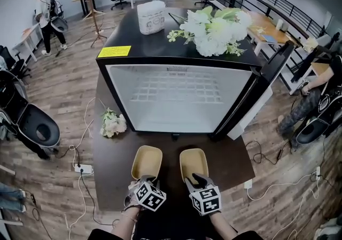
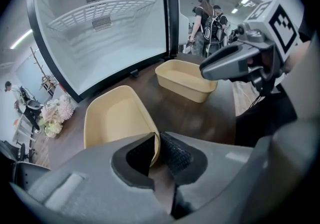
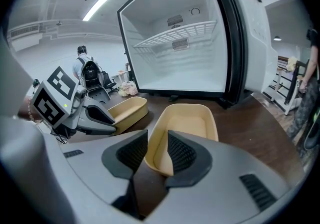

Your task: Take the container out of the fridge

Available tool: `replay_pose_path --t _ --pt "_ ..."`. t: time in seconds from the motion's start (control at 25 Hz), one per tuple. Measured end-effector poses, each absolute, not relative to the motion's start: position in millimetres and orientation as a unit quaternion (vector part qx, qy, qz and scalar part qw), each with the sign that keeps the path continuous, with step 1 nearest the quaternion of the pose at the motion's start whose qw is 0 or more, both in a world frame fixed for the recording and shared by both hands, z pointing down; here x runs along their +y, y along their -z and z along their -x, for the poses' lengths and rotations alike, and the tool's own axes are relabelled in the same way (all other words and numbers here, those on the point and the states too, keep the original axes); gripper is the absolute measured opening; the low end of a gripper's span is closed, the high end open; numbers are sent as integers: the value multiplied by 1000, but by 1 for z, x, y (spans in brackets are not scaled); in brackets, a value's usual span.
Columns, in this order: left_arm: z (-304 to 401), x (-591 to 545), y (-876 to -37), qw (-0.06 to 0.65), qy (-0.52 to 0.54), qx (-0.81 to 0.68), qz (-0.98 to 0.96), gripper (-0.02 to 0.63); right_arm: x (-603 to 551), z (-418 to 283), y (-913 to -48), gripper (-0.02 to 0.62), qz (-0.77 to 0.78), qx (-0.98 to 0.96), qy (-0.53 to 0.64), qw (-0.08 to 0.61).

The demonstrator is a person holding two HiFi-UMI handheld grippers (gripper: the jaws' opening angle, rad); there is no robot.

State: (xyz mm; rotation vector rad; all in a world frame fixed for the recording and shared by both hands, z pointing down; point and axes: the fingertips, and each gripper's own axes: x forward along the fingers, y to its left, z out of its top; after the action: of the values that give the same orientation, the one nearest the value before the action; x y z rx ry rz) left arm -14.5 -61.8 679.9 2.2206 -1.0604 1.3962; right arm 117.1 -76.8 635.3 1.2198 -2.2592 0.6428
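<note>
**A:** Right up close, the left gripper (image 2: 156, 150) has its ribbed black pads almost together. They pinch the thin rim of the left container (image 2: 117, 118) at its near corner.

**B:** The right gripper (image 3: 157, 153) stands wider, with one pad outside and one inside the near wall of the right container (image 3: 187, 125), clamped on it. Each gripper's grey body covers its tub's near end.

**A:** Both tubs are smooth tan plastic, shallow, rounded rectangles. They sit side by side on the dark wood-grain table (image 1: 115, 159), out of the fridge and just in front of it.

**B:** Next back is the fridge (image 1: 176, 62), black frame and glossy white inside, with a white wire shelf (image 1: 176, 92). Its door (image 1: 267, 84) is swung out to the right.

**A:** A pale flower bunch (image 1: 113, 124) lies on the table by the fridge's left corner.

**B:** On top there's a yellow label (image 1: 114, 51), a white rounded box (image 1: 151, 17) and a big white bouquet (image 1: 214, 30).
</note>
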Motion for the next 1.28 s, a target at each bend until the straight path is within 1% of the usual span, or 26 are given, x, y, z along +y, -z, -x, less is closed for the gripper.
replay_pose_path --t 0.24,0.28,0.4,0.44,0.68,0.92,1.08,1.28 --pt "15 -60 -687 154 -504 -367 -767 42 -79 -118 -635 127 -449 -826 -230 250" --pt "13 -59 -688 155 -504 -365 -767 53 -78 -119 -635 129 -450 -826 -230 251" --pt "11 -58 -690 156 -501 -359 -772 130 -80 -119 -635 129 -452 -826 -227 251" --pt "12 -59 -690 156 -499 -360 -773 141 -81 -119 -635 129 -452 -826 -225 251" --pt "6 -55 -677 171 -467 -369 -785 163 -80 -117 -634 137 -450 -826 -228 251" --pt "-1 -57 -649 205 -342 -397 -827 163 -79 -112 -631 141 -448 -829 -227 245" --pt "3 -63 -618 206 -262 -422 -843 163 -79 -110 -628 149 -447 -832 -223 241" --pt "6 -70 -577 203 -176 -439 -857 161 -80 -106 -618 152 -446 -838 -229 217"
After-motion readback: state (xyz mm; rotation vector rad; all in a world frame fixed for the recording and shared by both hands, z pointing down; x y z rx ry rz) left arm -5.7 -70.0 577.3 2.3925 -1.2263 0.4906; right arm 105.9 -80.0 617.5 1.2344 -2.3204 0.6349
